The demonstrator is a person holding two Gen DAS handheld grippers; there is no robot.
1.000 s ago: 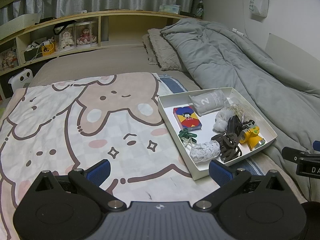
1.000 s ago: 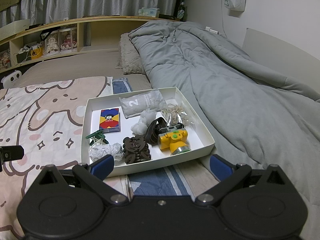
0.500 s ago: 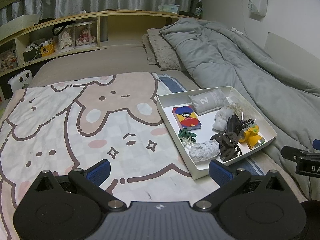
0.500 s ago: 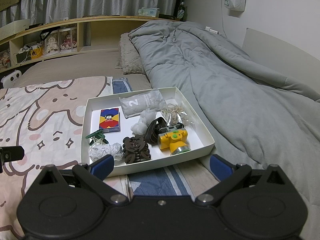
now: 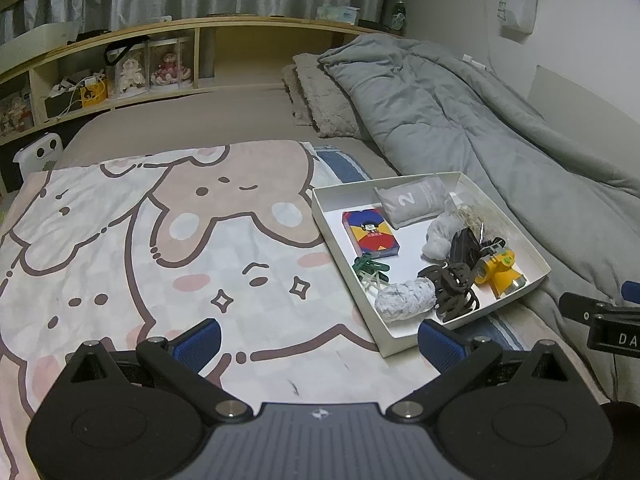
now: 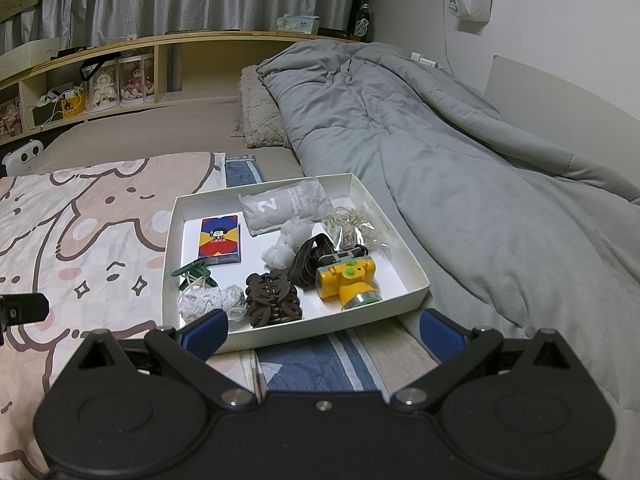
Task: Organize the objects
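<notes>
A white shallow box [image 6: 416, 280] [image 5: 534, 256] lies on the bed. It holds a card box [image 6: 220, 240], a grey pouch marked 2 [image 6: 276, 208], a bag of rubber bands [image 6: 354, 226], a yellow headlamp [image 6: 346, 280], a dark brown hair claw [image 6: 272, 298], a grey scrunchie [image 6: 212, 302], green clips [image 6: 192, 272] and a white puff [image 6: 290, 240]. My right gripper [image 6: 324, 332] is open and empty just in front of the box. My left gripper [image 5: 320, 340] is open and empty over the blanket, left of the box.
A cartoon-print blanket [image 5: 140, 240] covers the bed's left side. A rumpled grey duvet [image 6: 460, 160] lies to the right of the box. A fluffy pillow [image 6: 260, 116] and a wooden headboard shelf [image 6: 120, 68] with dolls stand at the back.
The left gripper has shifted slightly, the right gripper has edged a little closer to the box, and both stay open.
</notes>
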